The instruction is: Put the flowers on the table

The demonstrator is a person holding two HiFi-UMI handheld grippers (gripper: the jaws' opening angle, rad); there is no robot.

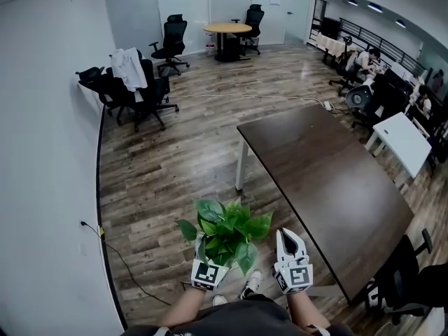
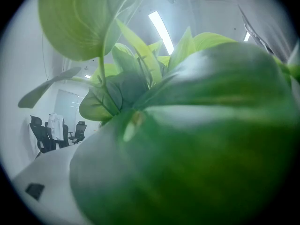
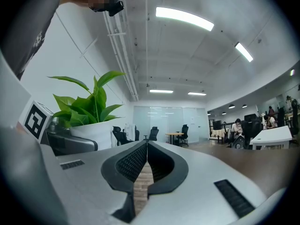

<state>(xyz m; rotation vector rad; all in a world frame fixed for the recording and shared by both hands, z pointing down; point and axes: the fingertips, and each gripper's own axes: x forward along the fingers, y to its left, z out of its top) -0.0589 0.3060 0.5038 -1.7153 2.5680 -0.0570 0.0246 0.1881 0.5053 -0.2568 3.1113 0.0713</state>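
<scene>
The flowers are a leafy green plant (image 1: 225,231) in a white pot (image 3: 96,131), carried above the wooden floor just left of the dark brown table (image 1: 329,177). My left gripper (image 1: 203,252) reaches under the leaves and is shut on the pot; its fingertips are hidden by foliage. In the left gripper view, blurred green leaves (image 2: 187,139) fill almost everything and the jaws are covered. My right gripper (image 1: 289,235) is beside the plant, to its right, near the table's front corner. Its jaws (image 3: 146,144) meet at the tip and hold nothing.
Black office chairs (image 1: 136,93) stand along the left wall, one with a white garment over it. A round wooden table (image 1: 227,30) is at the far end. A white desk (image 1: 402,138) and seated people are at the right. A black chair (image 1: 402,275) stands by the table's near right side.
</scene>
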